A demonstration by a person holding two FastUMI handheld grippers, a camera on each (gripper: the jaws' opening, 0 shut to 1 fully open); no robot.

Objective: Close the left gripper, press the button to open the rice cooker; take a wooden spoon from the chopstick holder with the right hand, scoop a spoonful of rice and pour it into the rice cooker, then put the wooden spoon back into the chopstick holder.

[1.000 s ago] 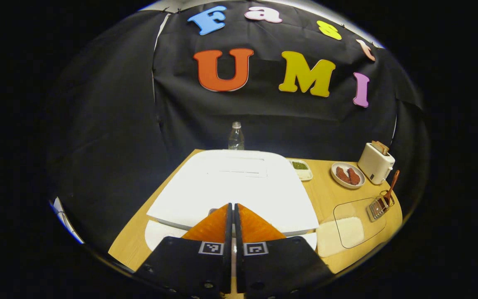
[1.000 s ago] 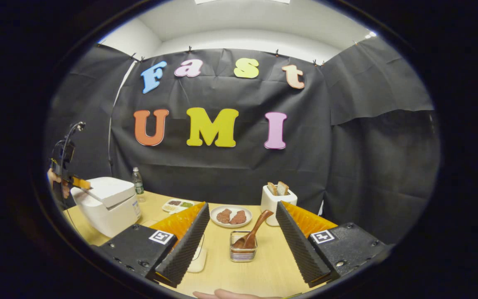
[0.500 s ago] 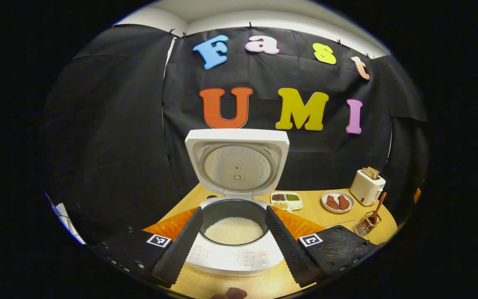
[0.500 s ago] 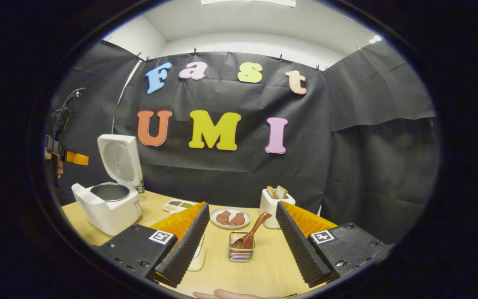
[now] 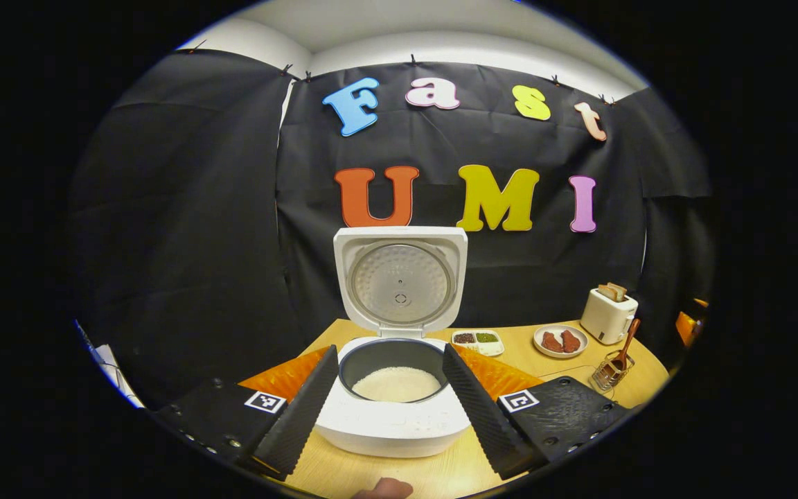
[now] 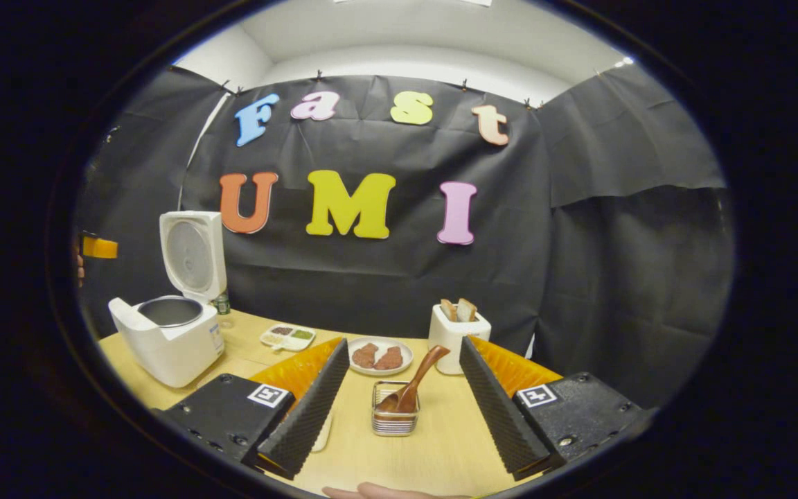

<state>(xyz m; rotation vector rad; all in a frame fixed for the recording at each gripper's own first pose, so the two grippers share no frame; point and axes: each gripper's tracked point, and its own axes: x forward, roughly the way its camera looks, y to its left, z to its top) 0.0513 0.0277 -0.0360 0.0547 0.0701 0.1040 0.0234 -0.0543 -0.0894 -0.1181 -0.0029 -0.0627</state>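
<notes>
The white rice cooker (image 5: 392,430) stands on the wooden table with its lid (image 5: 400,281) swung upright, and white rice lies in the dark inner pot (image 5: 395,383). My left gripper (image 5: 391,350) is open, held back in front of the cooker with a finger framing each side of the pot, touching nothing. In the right gripper view the wooden spoon (image 6: 414,381) leans in the wire chopstick holder (image 6: 393,417), just ahead of my open right gripper (image 6: 404,343). The cooker (image 6: 163,343) stands at the far left there. The spoon (image 5: 623,350) also shows at the table's right end.
A white toaster (image 6: 456,331) holding bread, a plate of brown meat pieces (image 6: 379,357) and a divided dish of grains (image 6: 288,337) stand behind the holder. A water bottle (image 6: 222,306) is behind the cooker. A pale tray edge (image 6: 323,431) peeks out beside my right gripper's left finger.
The cooker lid has sprung from closed to fully upright. My left gripper, shut against the cooker's front a second ago, has opened and drawn back. The right gripper has barely moved.
</notes>
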